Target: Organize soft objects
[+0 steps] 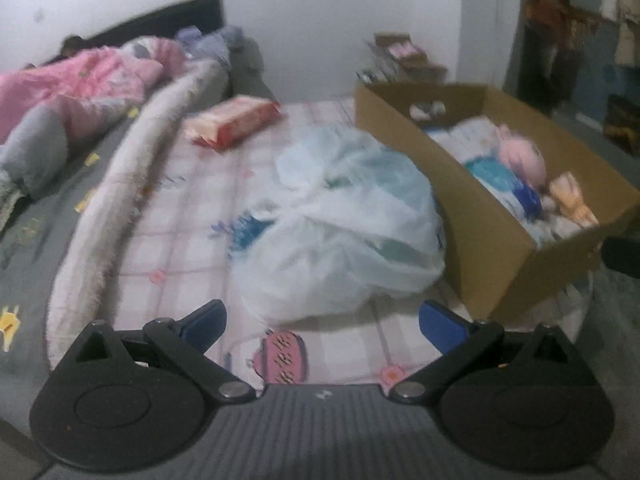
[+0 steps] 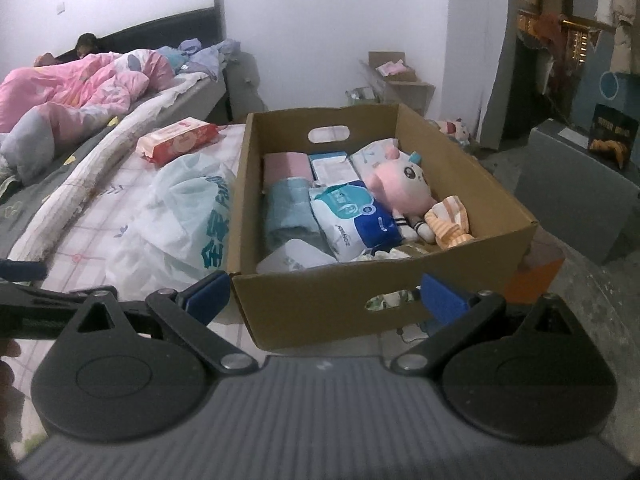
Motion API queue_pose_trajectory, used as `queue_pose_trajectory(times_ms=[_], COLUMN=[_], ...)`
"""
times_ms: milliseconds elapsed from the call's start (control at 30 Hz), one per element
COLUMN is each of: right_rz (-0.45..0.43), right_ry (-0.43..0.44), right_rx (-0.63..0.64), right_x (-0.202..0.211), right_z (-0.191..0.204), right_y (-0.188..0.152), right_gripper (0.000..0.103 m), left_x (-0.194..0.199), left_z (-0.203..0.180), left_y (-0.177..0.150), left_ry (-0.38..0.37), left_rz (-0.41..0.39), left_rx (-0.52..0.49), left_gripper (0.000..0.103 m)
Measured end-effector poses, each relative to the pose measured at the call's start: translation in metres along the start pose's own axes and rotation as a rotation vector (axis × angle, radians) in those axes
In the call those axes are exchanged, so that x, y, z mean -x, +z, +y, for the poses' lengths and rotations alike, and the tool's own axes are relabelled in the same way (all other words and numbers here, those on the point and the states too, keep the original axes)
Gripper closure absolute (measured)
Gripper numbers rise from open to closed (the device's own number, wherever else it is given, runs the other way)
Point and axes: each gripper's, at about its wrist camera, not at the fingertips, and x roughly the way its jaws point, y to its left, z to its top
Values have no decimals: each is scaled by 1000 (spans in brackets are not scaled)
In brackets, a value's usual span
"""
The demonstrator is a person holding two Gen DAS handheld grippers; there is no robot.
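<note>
The right gripper (image 2: 324, 294) hangs directly before the near wall of the cardboard box (image 2: 320, 300), fingers spread wide with nothing between them. The left gripper (image 1: 322, 324) is likewise spread and empty, hovering over the checked sheet (image 1: 192, 240) to the left of the box, just short of the plastic bag (image 1: 340, 220).

The box stands open-topped at the bed's edge, with a hand slot cut in its near and far walls. Contents, front to back: a white packet (image 2: 296, 260) against the near wall; a blue-and-white tissue pack (image 2: 356, 216) in the middle; a folded teal cloth (image 2: 290, 212) along the left wall; an orange-striped cloth (image 2: 450, 220) towards the right wall; a pink plush toy (image 2: 400, 184) lying on top beyond it; a pink folded item (image 2: 286, 164) and flat white packs (image 2: 330, 166) at the far wall. The box is close to full.

The plastic bag, translucent white with teal print, lies slumped against the left wall of the box, touching it. Its contents cannot be made out.

Beyond the bag, left of the box's far corner, a red-and-pink wipes packet (image 2: 178, 144) lies flat on the sheet. Further left, a rolled pale blanket edge (image 2: 92, 176) runs along the bed, and beyond that a pink quilt (image 2: 80, 84) is heaped up by the dark headboard (image 2: 160, 28).

Behind the box, against the wall, a smaller carton (image 2: 400, 76) holds pink items.
</note>
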Motion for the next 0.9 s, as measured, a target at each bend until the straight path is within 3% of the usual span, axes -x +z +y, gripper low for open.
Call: queue_pose_trajectory(times_ms=[200,900], right_rz=[121,203], right_ry=[82,82], right_rx=[-39,-61], right_x=[-18,-41], right_z=[-3,-11], right_y=[-2,-6], right_gripper=[1,1], left_x=[-5,3], left_z=[-6,-27], left_y=[0,4], left_ry=[-55,-69], left_rz=[71,62], left_rx=[62,26], left_gripper=[0,0])
